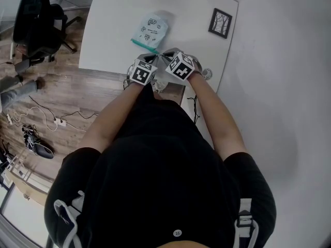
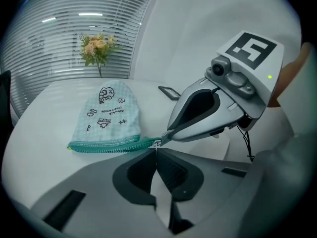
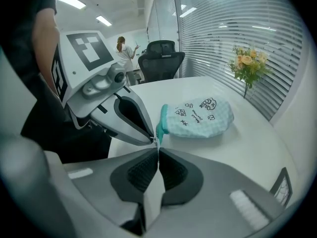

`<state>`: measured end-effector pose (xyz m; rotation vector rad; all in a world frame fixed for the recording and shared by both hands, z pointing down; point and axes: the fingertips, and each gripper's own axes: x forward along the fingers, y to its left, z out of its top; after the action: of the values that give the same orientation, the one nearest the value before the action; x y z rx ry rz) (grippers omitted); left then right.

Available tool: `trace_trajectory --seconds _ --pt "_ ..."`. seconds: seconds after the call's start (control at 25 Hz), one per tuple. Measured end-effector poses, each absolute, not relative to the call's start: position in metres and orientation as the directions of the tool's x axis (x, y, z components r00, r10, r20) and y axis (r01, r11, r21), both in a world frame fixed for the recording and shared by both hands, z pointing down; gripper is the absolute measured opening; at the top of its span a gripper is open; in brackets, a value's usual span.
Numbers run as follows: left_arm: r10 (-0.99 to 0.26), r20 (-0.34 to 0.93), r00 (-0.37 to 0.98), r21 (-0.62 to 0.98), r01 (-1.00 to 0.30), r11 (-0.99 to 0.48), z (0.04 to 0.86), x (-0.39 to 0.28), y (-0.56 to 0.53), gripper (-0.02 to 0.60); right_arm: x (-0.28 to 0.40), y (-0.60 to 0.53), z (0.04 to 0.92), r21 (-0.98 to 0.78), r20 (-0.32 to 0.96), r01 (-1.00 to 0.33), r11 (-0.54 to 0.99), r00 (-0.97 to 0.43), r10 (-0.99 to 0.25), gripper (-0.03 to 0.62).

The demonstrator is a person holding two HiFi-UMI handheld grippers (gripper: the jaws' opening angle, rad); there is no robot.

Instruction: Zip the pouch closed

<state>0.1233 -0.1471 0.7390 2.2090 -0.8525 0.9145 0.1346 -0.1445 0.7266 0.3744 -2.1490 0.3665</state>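
Observation:
A mint checked pouch with cartoon prints lies flat on the white table. Its teal zipper runs along the edge nearest me. Both grippers meet tip to tip at that zipper's end. My left gripper is shut, its tips pinching the small silver zipper pull. My right gripper is shut on the teal end of the zipper tape. In the head view the marker cubes hide the jaws.
A dark picture frame lies at the table's far right. A flower vase stands by the blinds. An office chair and floor cables are to the left. The table's front edge runs right under the grippers.

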Motion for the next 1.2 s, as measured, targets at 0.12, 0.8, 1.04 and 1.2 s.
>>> trace_trajectory --seconds 0.12,0.8,1.04,1.2 --pt "-0.322 0.773 0.546 0.272 -0.744 -0.61 0.739 0.125 -0.146 0.009 0.138 -0.145 0.726 -0.107 0.836 -0.403 0.909 -0.531 -0.137 0.015" --pt "-0.312 0.801 0.51 0.279 -0.78 -0.56 0.747 0.109 -0.154 0.009 0.154 -0.149 0.732 -0.053 0.878 -0.385 0.921 -0.457 -0.141 0.012" --pt "-0.301 0.816 0.494 0.275 -0.789 -0.549 0.743 0.104 -0.153 0.009 0.155 -0.149 0.733 -0.039 0.887 -0.381 0.924 -0.438 -0.144 0.012" --pt "-0.324 0.81 0.489 0.273 -0.804 -0.529 0.746 0.097 -0.162 0.009 0.161 -0.154 0.733 -0.03 0.892 -0.389 0.921 -0.426 -0.151 0.012"
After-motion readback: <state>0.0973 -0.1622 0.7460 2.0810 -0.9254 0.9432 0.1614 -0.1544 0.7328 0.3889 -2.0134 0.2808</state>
